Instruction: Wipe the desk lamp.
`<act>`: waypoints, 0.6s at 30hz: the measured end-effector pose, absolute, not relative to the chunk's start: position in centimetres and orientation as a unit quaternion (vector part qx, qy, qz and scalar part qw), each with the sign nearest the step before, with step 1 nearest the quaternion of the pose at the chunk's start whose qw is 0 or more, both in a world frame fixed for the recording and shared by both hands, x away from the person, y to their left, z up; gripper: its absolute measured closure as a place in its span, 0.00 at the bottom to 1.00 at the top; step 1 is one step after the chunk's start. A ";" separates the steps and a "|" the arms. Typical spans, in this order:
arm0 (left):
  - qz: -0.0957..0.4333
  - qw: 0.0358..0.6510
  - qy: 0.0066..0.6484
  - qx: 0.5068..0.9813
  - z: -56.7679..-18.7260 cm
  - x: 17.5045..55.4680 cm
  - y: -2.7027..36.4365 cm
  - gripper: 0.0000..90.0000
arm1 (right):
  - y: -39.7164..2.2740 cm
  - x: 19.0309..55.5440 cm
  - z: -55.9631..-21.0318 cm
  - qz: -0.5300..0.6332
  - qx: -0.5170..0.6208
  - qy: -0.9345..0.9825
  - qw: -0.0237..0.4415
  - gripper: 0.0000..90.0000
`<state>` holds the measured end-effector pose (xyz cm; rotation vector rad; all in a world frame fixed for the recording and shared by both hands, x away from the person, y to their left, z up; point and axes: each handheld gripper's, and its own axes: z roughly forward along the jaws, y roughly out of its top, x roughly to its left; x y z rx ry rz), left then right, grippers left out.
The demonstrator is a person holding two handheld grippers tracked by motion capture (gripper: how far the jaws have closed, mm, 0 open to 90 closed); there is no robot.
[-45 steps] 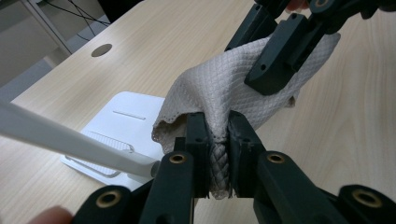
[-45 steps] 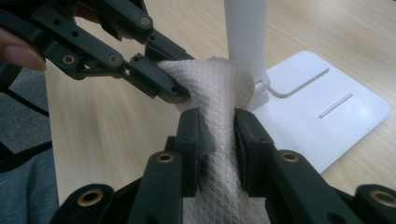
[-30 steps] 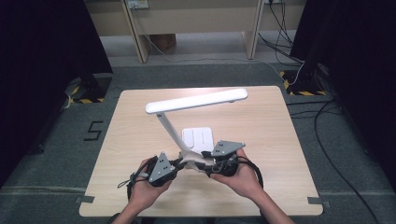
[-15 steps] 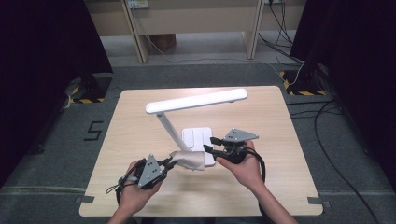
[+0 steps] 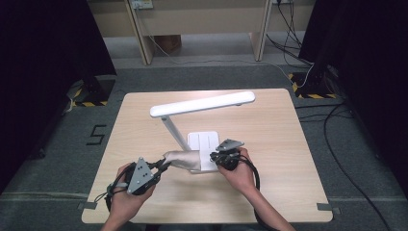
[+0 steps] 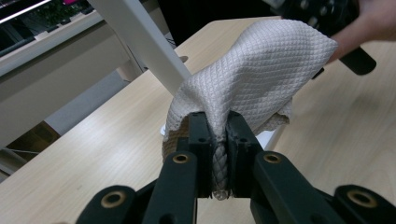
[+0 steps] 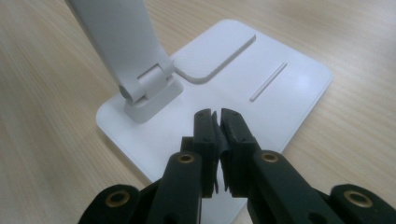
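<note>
Two hand-held grippers work at the near edge of a pale wooden worktop [image 5: 269, 144], beside a white desk lamp [image 5: 202, 103] whose flat base [image 5: 204, 142] sits near the middle and whose slanted stem carries a long lit head across the worktop. A beige waffle-weave cloth [image 5: 185, 160] lies bunched against the front of the lamp base, between the two hands.

On the left, the left gripper [image 5: 161, 168] points toward the lamp, low over the wood, with the person's hand wrapped round its body and its grey plate tilted up. Its fingers [image 6: 201, 140] are narrow and clamp a fold of the cloth [image 6: 252, 79], which rises in a hump right in front of the lamp stem.

On the right, the right gripper [image 5: 215, 155] tilts down over the near right part of the lamp base [image 7: 280, 93]. Its jaws have just been closing and now stand almost together with nothing between them, hovering just over the white plate, near the stem's hinge.

Bare wood lies open to the left, right and behind the lamp. Dark curtains stand on both sides, and cables trail on the grey floor at the right.
</note>
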<state>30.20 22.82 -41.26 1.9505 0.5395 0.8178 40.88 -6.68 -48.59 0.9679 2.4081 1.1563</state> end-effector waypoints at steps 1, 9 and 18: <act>0.335 0.461 0.219 0.792 -41.1 30.2 22.9 0.92 | -6.4 41.0 -49.0 0.401 0.342 0.837 0.149 0.95; 0.357 0.471 0.221 0.776 -39.2 30.6 23.8 0.92 | -6.1 41.6 -49.9 0.396 0.350 0.835 0.153 0.93; 0.380 0.479 0.226 0.758 -37.4 31.0 24.4 0.92 | -5.9 41.8 -50.4 0.393 0.350 0.836 0.157 0.94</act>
